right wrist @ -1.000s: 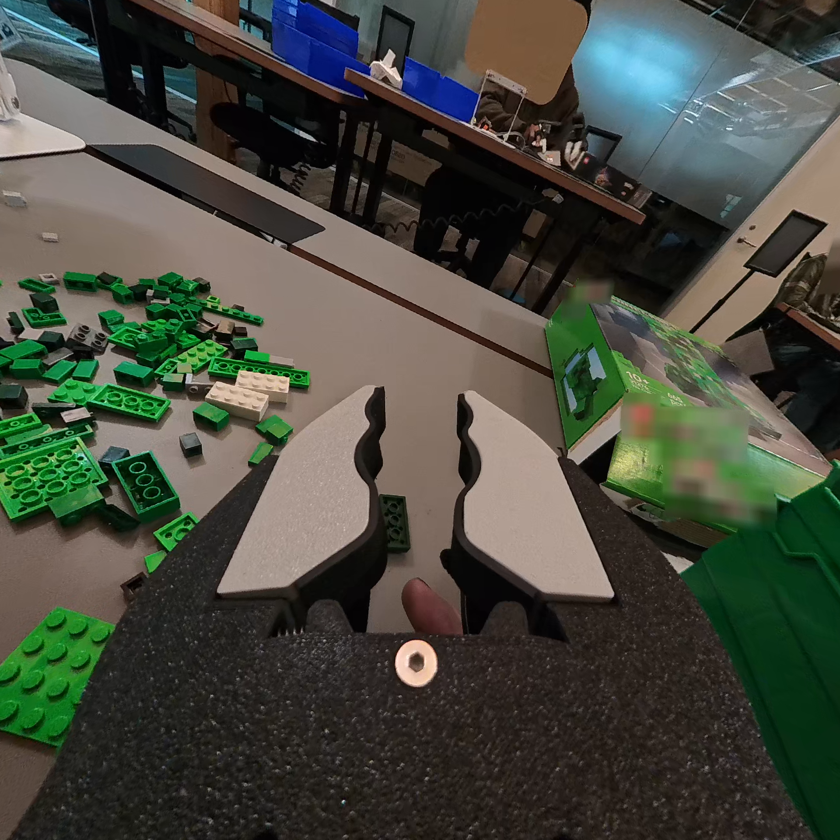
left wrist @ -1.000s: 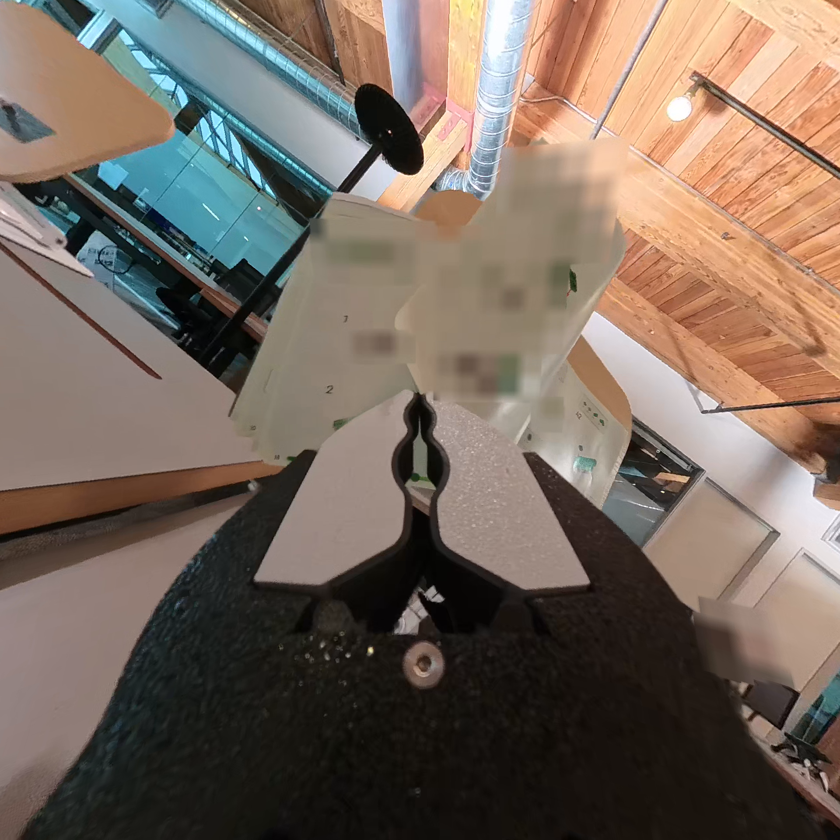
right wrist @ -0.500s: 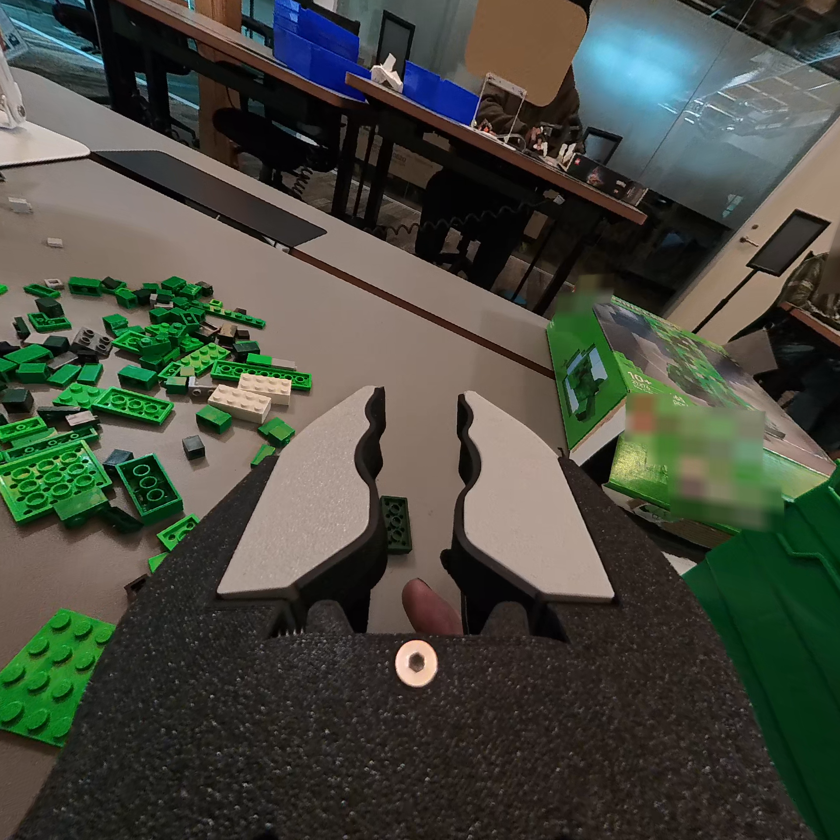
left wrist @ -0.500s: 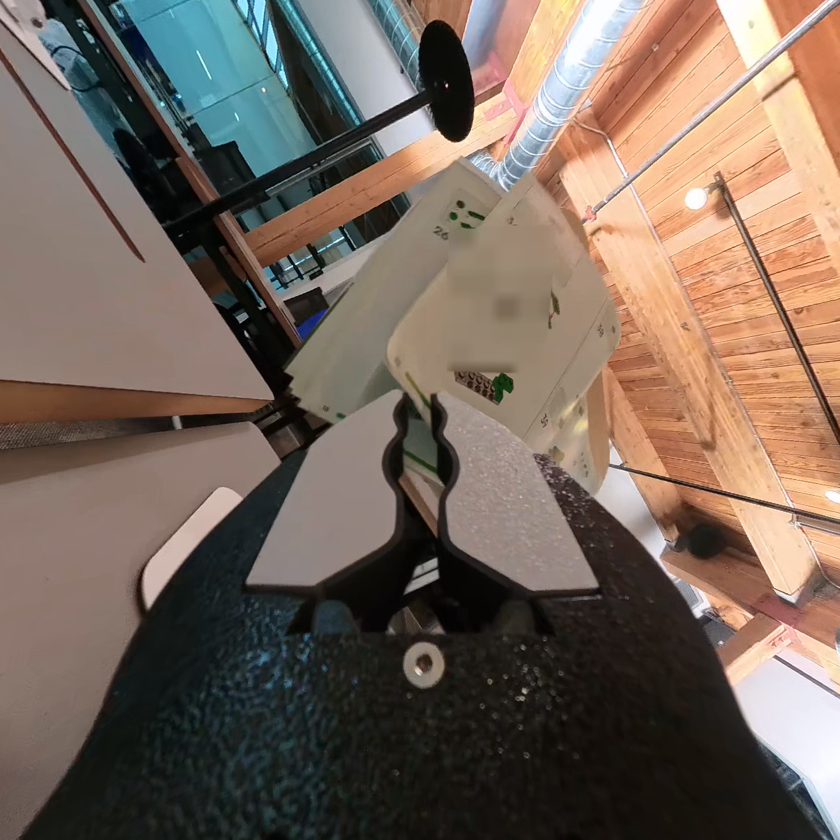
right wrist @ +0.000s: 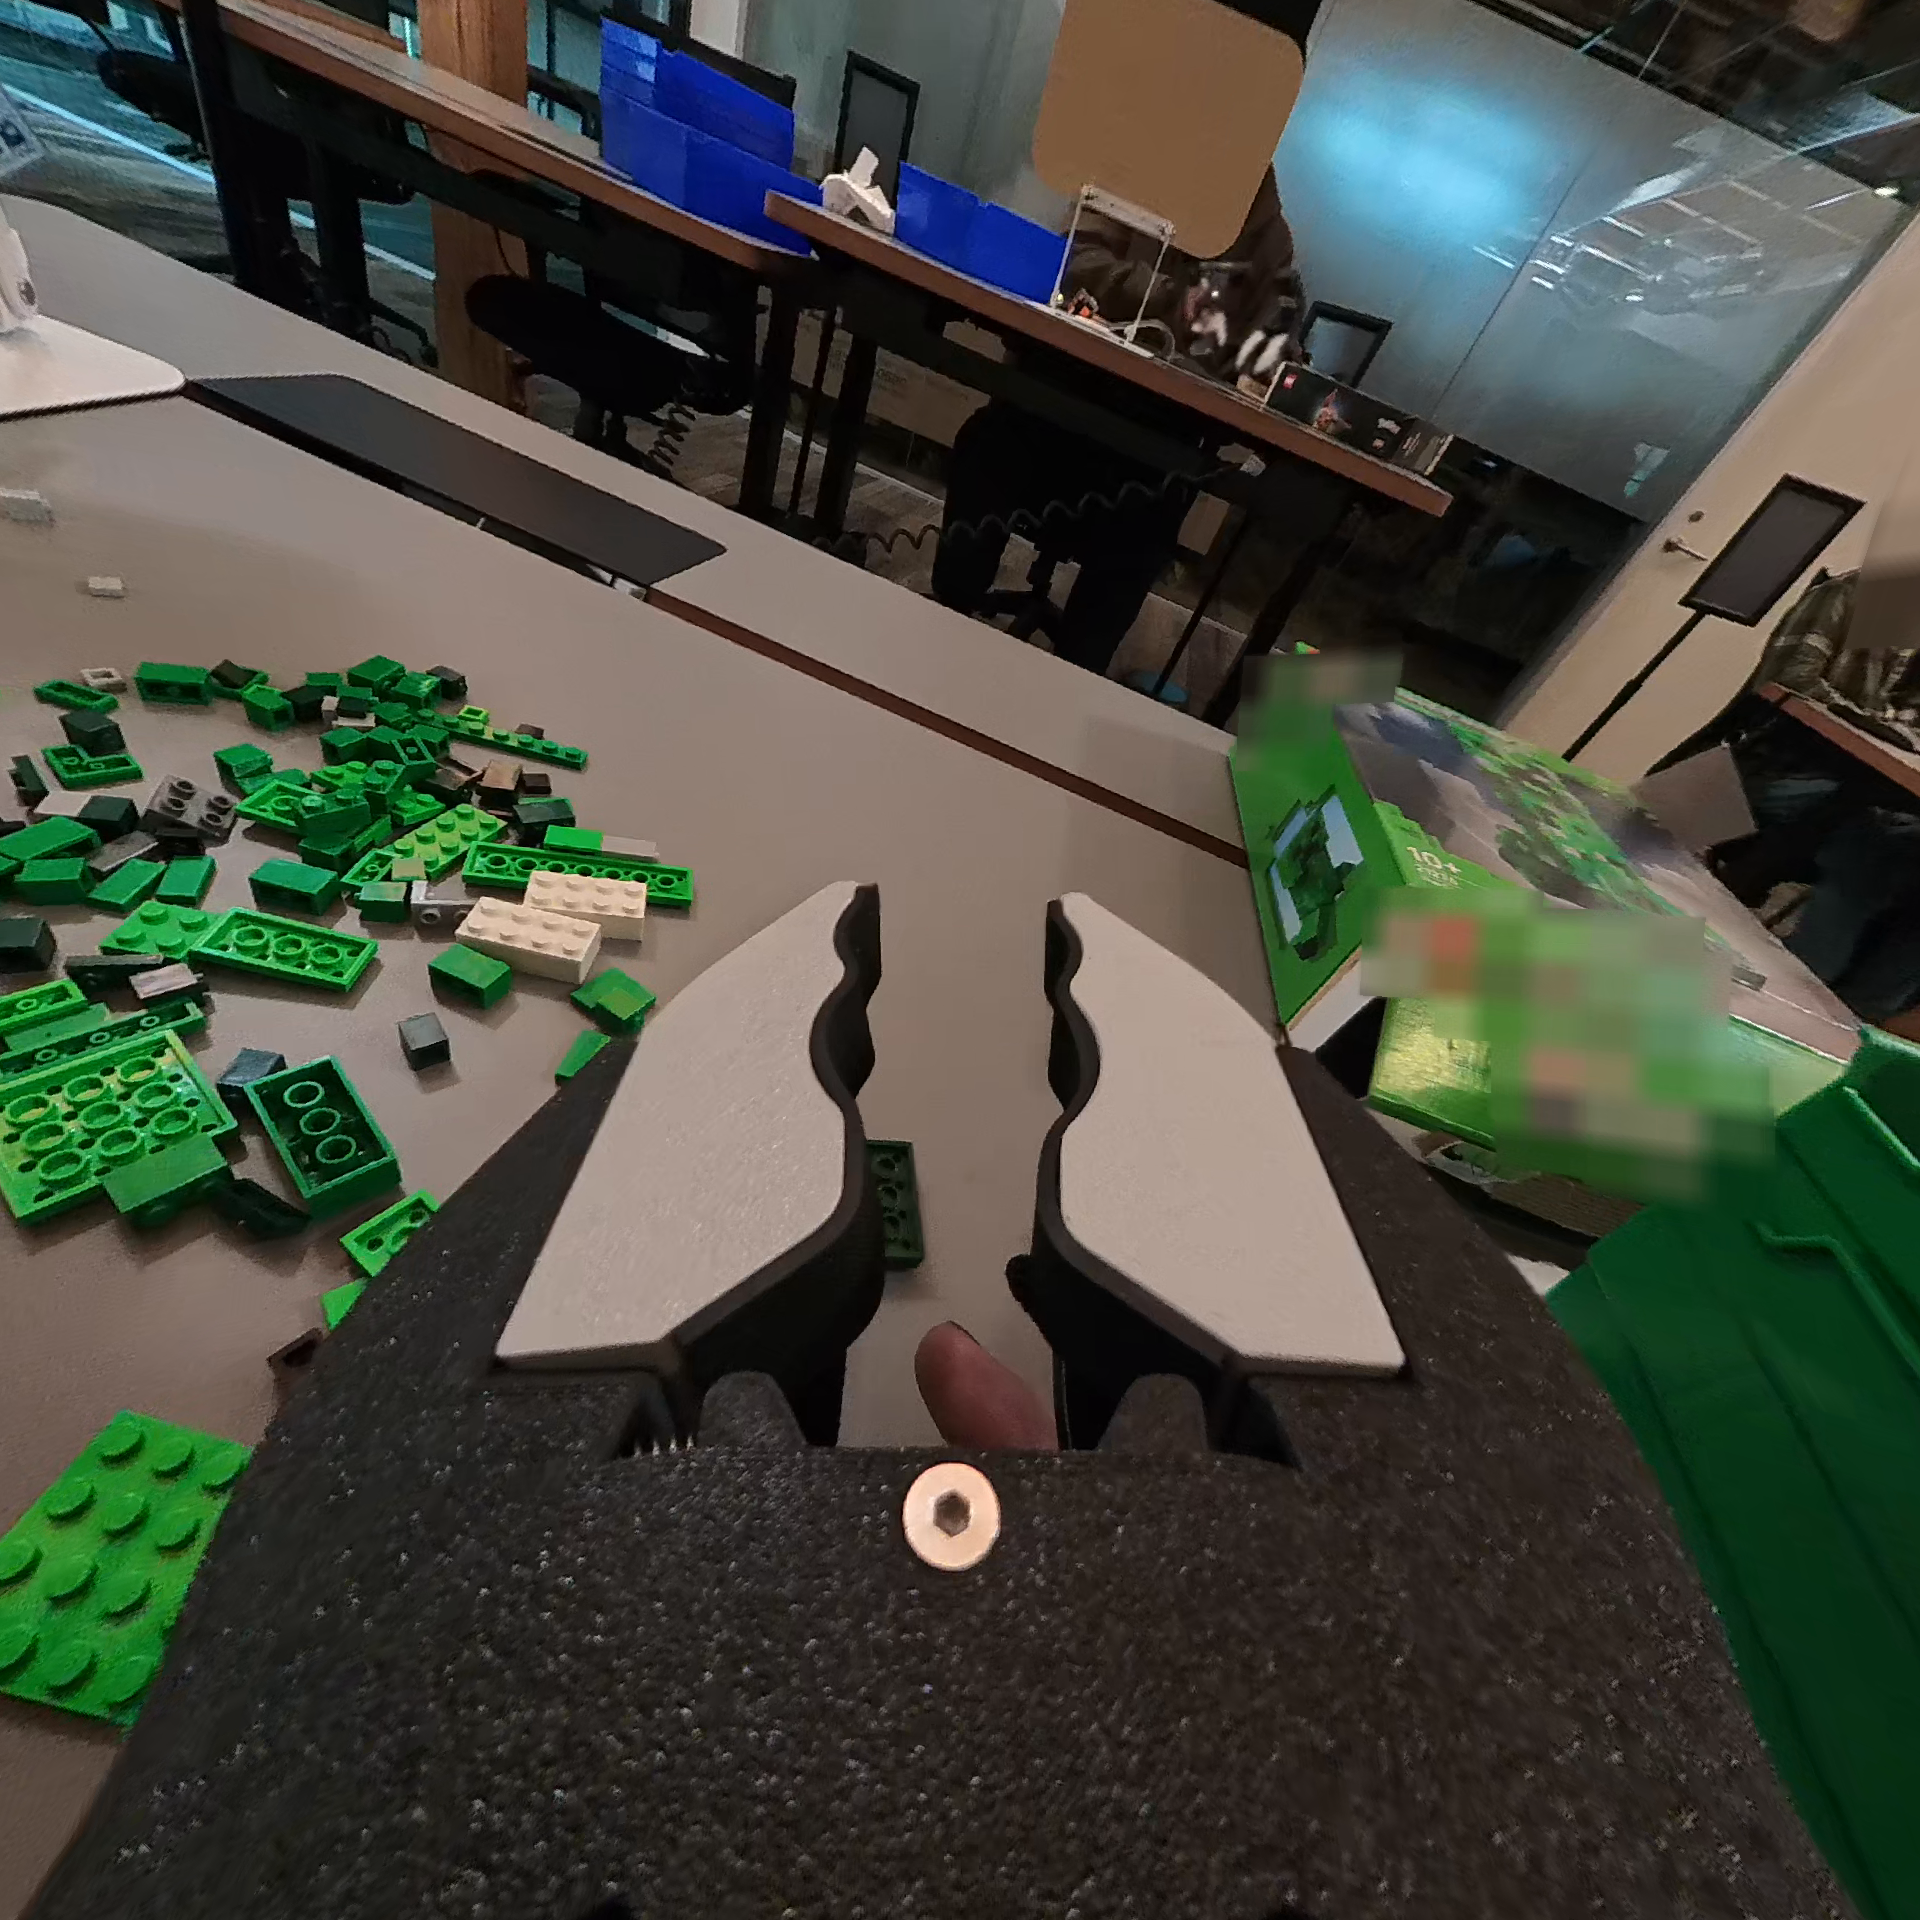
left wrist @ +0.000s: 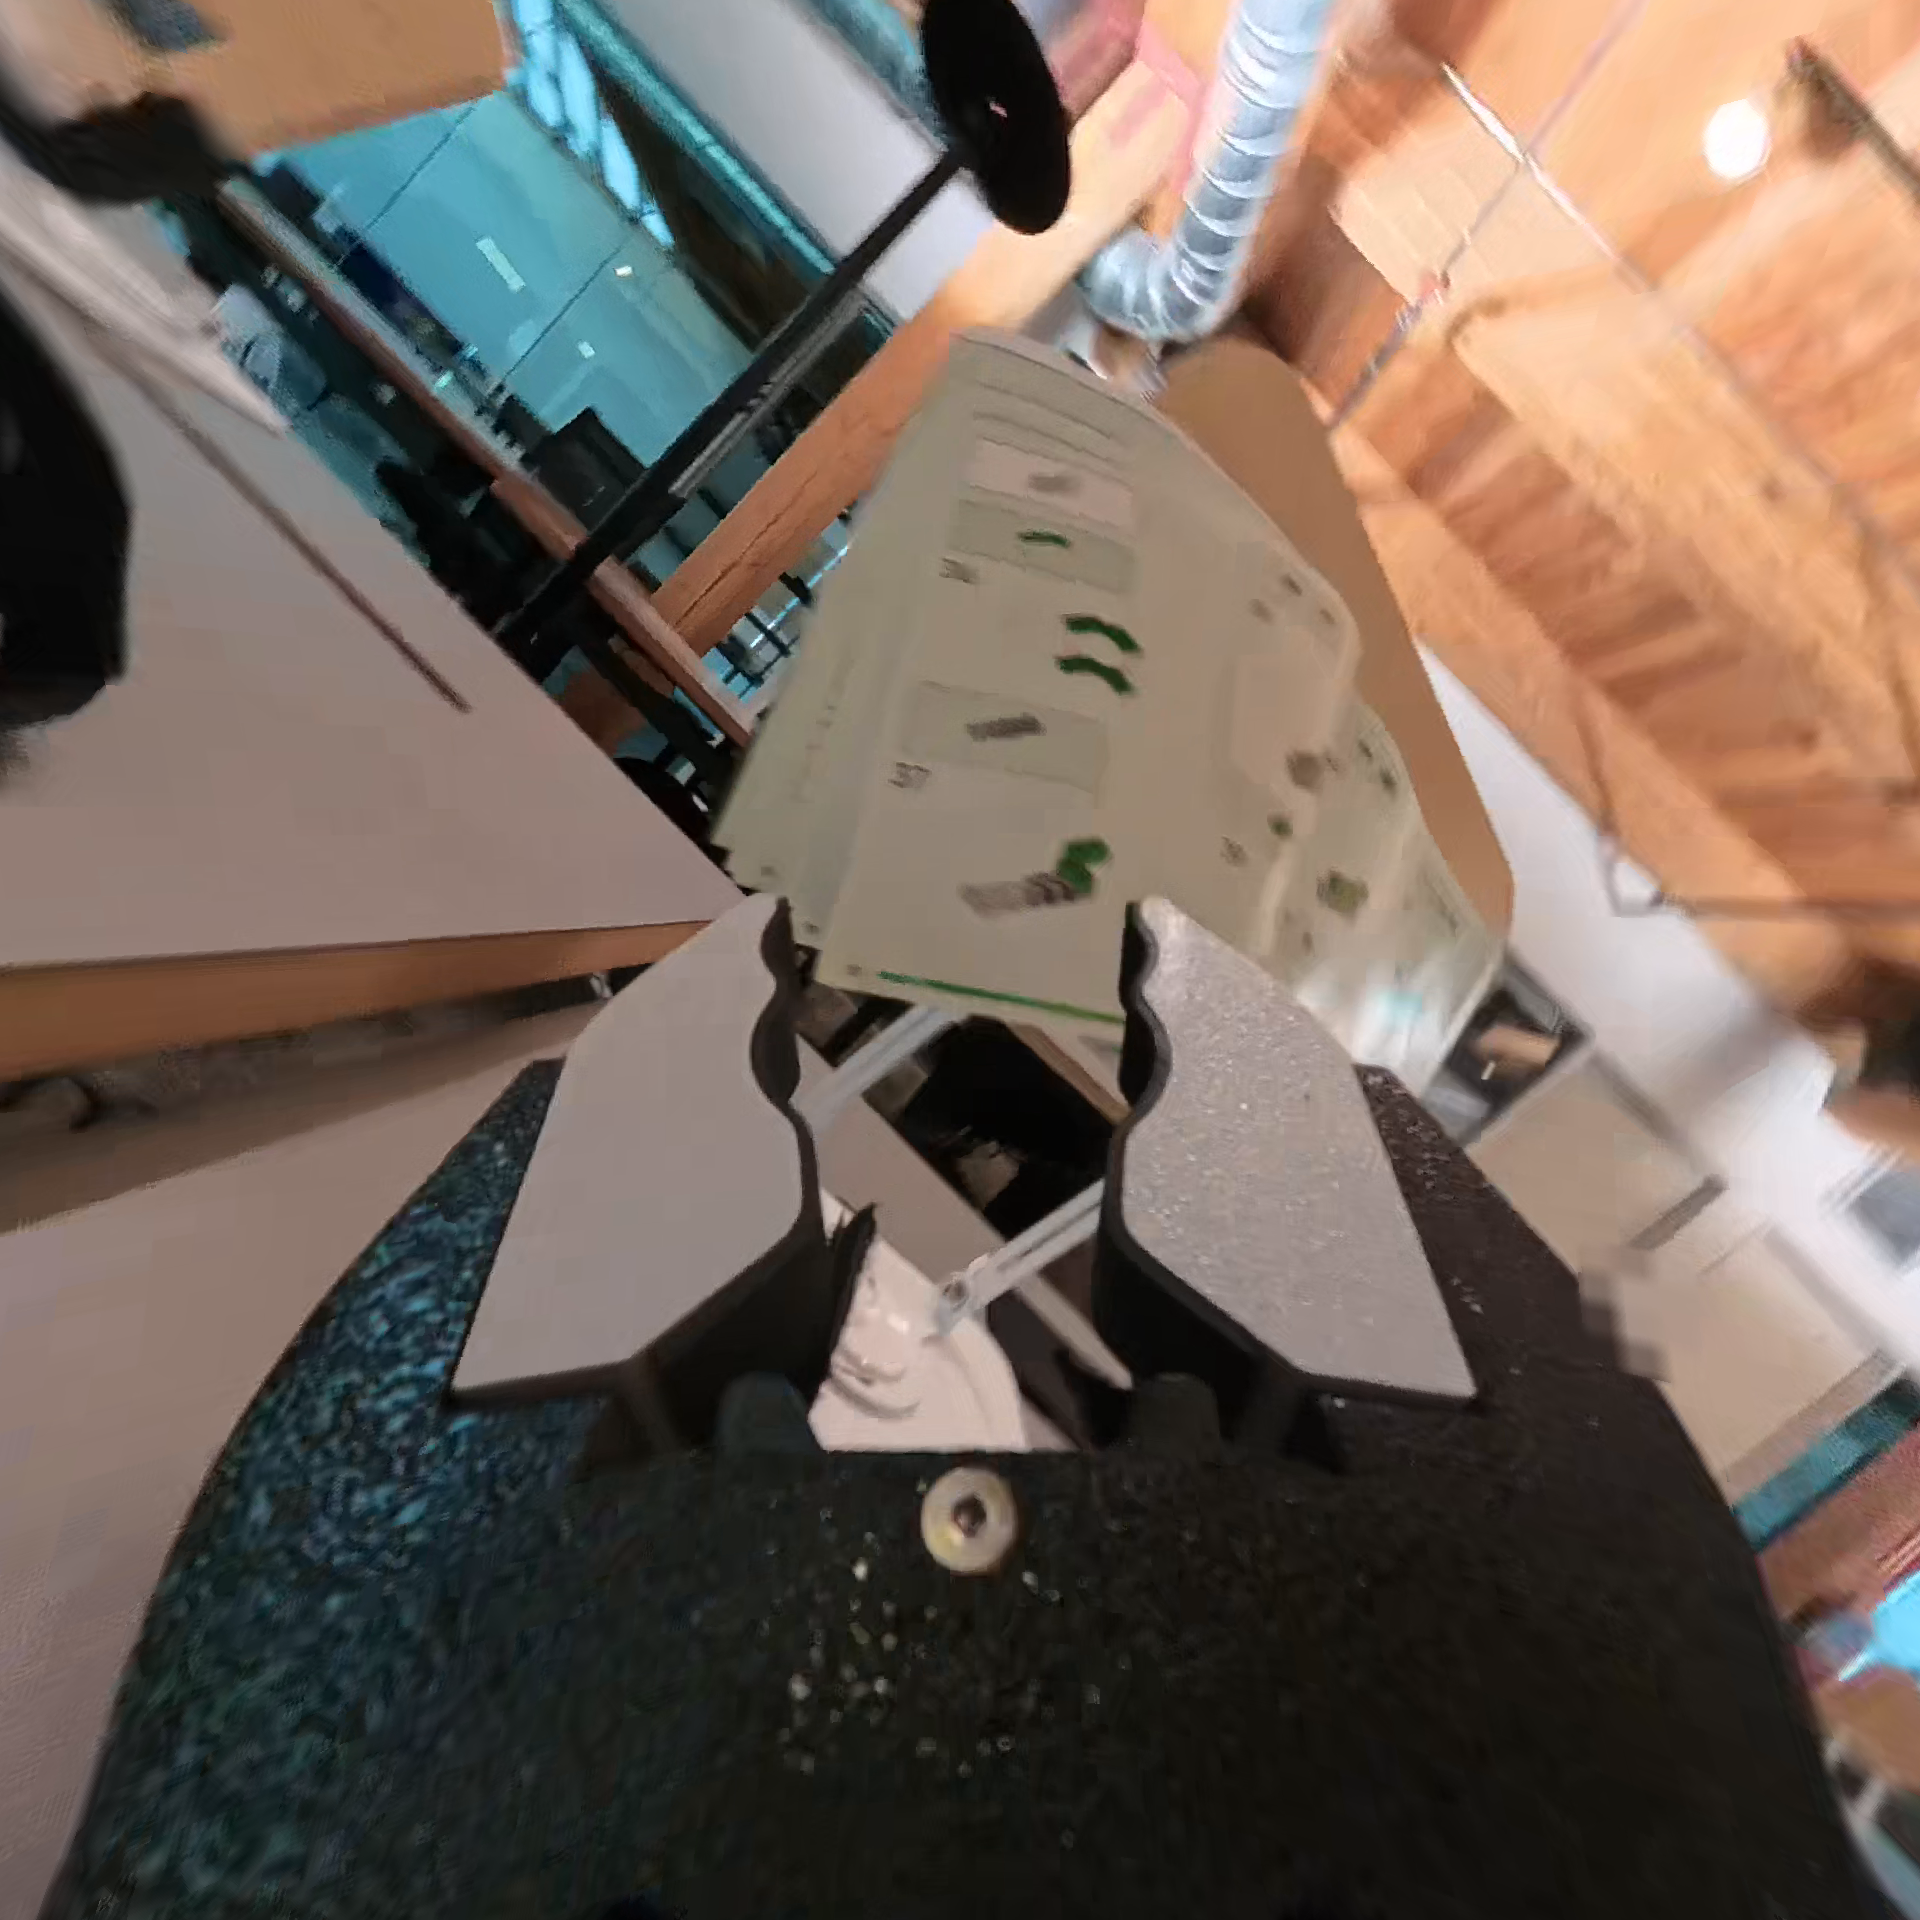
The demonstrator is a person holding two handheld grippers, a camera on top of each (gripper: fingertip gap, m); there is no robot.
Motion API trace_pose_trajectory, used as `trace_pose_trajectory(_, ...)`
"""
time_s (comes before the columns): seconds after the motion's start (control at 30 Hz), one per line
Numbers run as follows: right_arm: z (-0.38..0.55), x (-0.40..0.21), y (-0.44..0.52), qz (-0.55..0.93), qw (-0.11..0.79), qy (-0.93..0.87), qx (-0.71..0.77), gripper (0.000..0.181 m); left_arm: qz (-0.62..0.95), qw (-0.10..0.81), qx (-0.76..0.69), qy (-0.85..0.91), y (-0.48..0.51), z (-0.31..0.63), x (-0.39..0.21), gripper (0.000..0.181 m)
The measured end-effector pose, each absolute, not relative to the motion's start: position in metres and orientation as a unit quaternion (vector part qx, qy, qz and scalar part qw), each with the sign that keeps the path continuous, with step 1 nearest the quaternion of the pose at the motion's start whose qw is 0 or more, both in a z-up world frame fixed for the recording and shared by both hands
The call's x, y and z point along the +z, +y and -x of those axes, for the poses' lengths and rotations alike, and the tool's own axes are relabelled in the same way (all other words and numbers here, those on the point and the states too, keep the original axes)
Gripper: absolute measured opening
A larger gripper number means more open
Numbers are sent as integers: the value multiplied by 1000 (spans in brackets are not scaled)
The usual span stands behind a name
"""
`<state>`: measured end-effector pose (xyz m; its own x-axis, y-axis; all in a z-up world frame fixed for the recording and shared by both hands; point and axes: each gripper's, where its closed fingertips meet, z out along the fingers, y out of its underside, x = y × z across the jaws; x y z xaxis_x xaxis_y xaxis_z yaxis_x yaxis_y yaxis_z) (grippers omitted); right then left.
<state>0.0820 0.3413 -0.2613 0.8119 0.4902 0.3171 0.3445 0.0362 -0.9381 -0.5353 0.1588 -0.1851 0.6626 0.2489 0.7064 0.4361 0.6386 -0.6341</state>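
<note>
My left gripper point(left wrist: 951, 920) is open, tilted up toward the ceiling. A pale instruction booklet point(left wrist: 997, 727) with fanned pages is in the air just beyond its fingertips, free of the jaws; the view is blurred. My right gripper point(right wrist: 961, 904) is open and empty above the grey table point(right wrist: 831, 790). A dark green plate point(right wrist: 896, 1200) lies on the table between its fingers. A pile of green, white and dark bricks point(right wrist: 312, 883) spreads to its left, with a green studded plate point(right wrist: 94, 1558) near the front left. A fingertip point(right wrist: 977, 1392) shows under the right gripper.
A green toy box point(right wrist: 1507, 904) stands at the table's right edge, and a green plastic piece point(right wrist: 1787, 1403) fills the right side. Desks with blue bins point(right wrist: 727, 145) and a seated person stand beyond. The left wrist view shows a wooden ceiling point(left wrist: 1610, 416), a duct and a black stand point(left wrist: 987, 114). The grippers' ends are close to 65 centimeters from one another.
My left gripper has opened and let go of the booklet, which now hangs loose beyond the fingertips; the left view has swung. The right gripper has stayed nearly still.
</note>
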Motion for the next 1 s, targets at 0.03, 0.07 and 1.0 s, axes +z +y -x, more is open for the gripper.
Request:
trace_pose_trajectory(0.03, -84, -259, 342, 691, 657, -296, 54, 29, 443, 814, -35, -375, 159, 521, -181, 59)
trace_pose_trajectory(0.07, -87, -257, 342, 690, 662, -290, 51, 29, 462, 818, -15, -342, 160, 507, -177, 58)
trace_pose_trajectory(1.0, -77, -248, 335, 670, 680, -296, 44, 29, 580, 778, 236, 48, 205, 372, -215, 43)
